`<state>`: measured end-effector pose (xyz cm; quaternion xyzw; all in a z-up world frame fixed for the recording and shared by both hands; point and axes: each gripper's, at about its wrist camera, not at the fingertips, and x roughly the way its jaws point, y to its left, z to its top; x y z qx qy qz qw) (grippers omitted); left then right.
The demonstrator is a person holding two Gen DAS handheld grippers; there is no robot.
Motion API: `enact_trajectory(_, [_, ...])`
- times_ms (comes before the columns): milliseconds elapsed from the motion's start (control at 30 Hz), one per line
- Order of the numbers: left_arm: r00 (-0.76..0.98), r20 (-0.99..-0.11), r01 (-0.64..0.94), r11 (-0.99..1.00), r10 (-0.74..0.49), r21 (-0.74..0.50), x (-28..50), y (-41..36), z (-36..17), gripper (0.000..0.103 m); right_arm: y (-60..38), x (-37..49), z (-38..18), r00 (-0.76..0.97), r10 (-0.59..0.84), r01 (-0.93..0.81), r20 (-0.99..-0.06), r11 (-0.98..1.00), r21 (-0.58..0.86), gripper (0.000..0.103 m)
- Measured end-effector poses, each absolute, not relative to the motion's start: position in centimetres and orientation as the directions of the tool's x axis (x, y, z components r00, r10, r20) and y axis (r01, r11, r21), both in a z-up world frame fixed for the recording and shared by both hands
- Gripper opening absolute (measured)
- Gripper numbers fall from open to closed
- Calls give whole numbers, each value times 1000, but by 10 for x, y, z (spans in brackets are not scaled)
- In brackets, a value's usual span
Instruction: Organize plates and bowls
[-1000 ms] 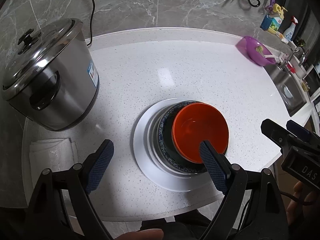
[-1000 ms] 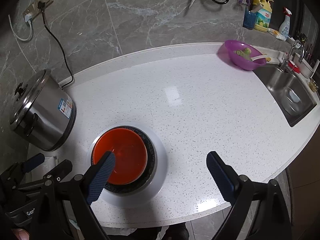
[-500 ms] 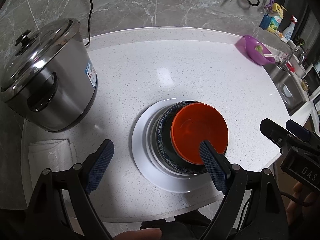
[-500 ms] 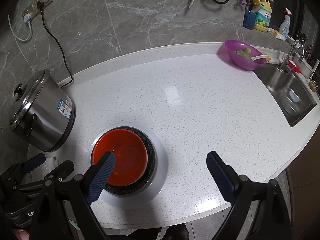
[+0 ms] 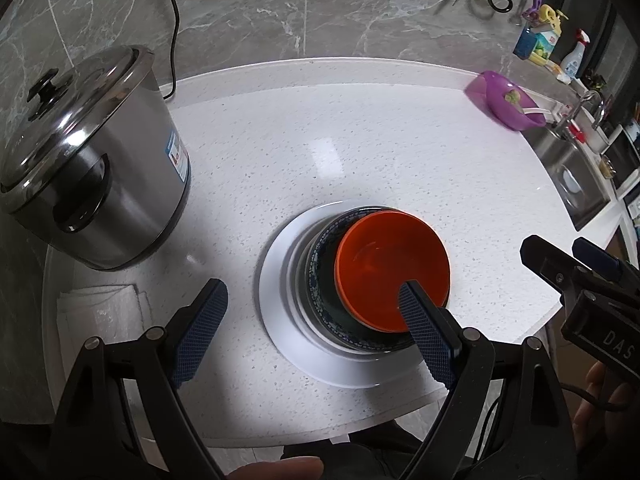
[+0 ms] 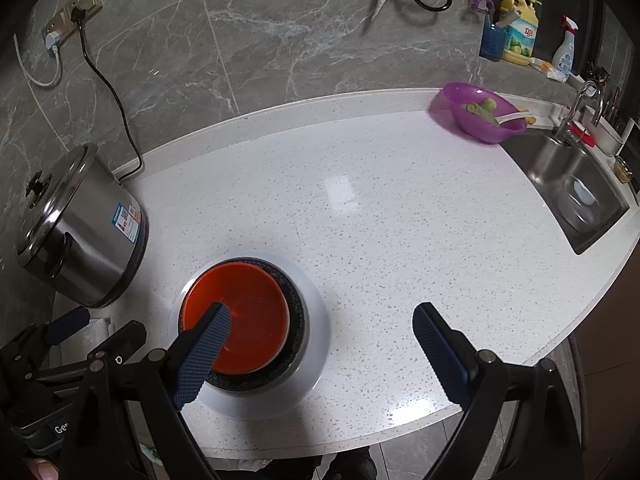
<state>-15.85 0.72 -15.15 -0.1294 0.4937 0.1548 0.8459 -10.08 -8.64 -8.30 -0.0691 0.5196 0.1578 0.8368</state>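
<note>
An orange bowl (image 5: 390, 264) (image 6: 244, 312) sits nested in a dark blue-patterned bowl (image 5: 320, 276) (image 6: 294, 320), and both rest on a white plate (image 5: 276, 300) (image 6: 316, 340) near the front edge of the white counter. My left gripper (image 5: 312, 312) hangs above the stack, open, its right finger over the orange bowl's near rim. My right gripper (image 6: 320, 340) is open too, its left finger over the orange bowl and its right finger over bare counter. Nothing is held between either pair of jaws.
A steel pot with lid (image 5: 88, 160) (image 6: 76, 232) stands at the left, its cord running to a wall socket. A folded white cloth (image 5: 100, 312) lies below it. A purple bowl (image 6: 482, 114) sits at the back right beside the sink (image 6: 576, 196).
</note>
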Motion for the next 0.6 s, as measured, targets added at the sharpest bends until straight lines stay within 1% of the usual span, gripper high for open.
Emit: enact_trajectory(600, [497,-857,-373,925,137,-69,-158,2,-138,87,-89,-99,-73,438,182,-329,-880,944,32,94])
